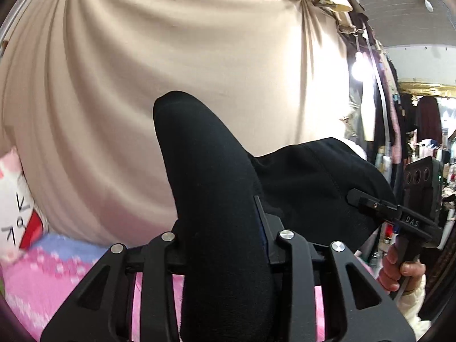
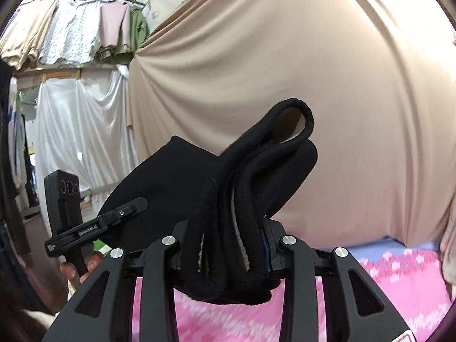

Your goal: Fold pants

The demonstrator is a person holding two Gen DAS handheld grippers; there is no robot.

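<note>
The black pants [image 1: 211, 171] are lifted off the pink patterned blanket [image 1: 42, 279]. My left gripper [image 1: 225, 228] is shut on a thick bunch of the black cloth, which stands up between its fingers. My right gripper [image 2: 228, 228] is shut on several folded layers of the pants [image 2: 256, 165], whose hem loops up above the jaws. The right gripper [image 1: 370, 205] also shows in the left wrist view, at the right, clamped on the cloth. The left gripper [image 2: 131, 208] shows in the right wrist view, at the left, on the same garment.
A beige sheet [image 1: 171, 71] hangs as a backdrop close behind the pants. The pink blanket [image 2: 399, 279] lies below. Clothes hang on a rail [image 2: 71, 28] at the left, with a white drape [image 2: 79, 119] below them. A cartoon cushion [image 1: 17, 205] lies at the left.
</note>
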